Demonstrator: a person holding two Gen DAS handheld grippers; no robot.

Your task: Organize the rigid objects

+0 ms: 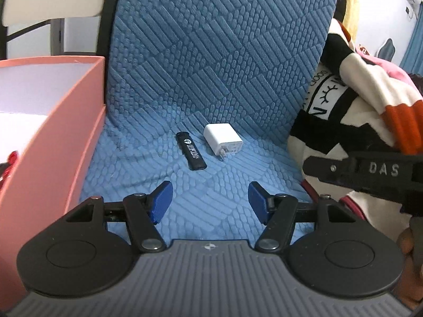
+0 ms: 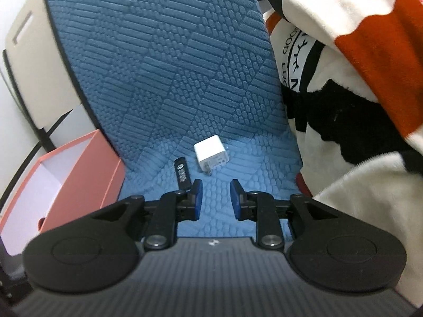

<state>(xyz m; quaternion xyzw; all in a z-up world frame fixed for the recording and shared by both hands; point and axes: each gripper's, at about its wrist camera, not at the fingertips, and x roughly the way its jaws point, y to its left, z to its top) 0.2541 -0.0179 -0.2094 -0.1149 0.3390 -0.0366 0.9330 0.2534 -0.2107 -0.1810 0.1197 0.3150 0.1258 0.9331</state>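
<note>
A black lighter point(image 1: 191, 151) point(image 2: 182, 175) and a white plug charger point(image 1: 223, 141) point(image 2: 211, 155) lie side by side on the blue textured seat cushion point(image 1: 148, 174) point(image 2: 264, 163). My left gripper point(image 1: 210, 192) hovers just short of them, open wide, with nothing between its blue pads. My right gripper point(image 2: 216, 187) is open with a narrower gap that holds nothing. Its left finger point(image 2: 197, 192) covers the lighter's near end, and the charger sits just beyond its tips.
An open pink box point(image 1: 66, 121) point(image 2: 87, 163) with a white inside stands at the seat's left, with something red point(image 1: 10, 163) in it. A cream, black and orange blanket point(image 1: 370, 100) point(image 2: 357, 79) crowds the right. A black tool body marked DAS point(image 1: 380, 170) juts in there.
</note>
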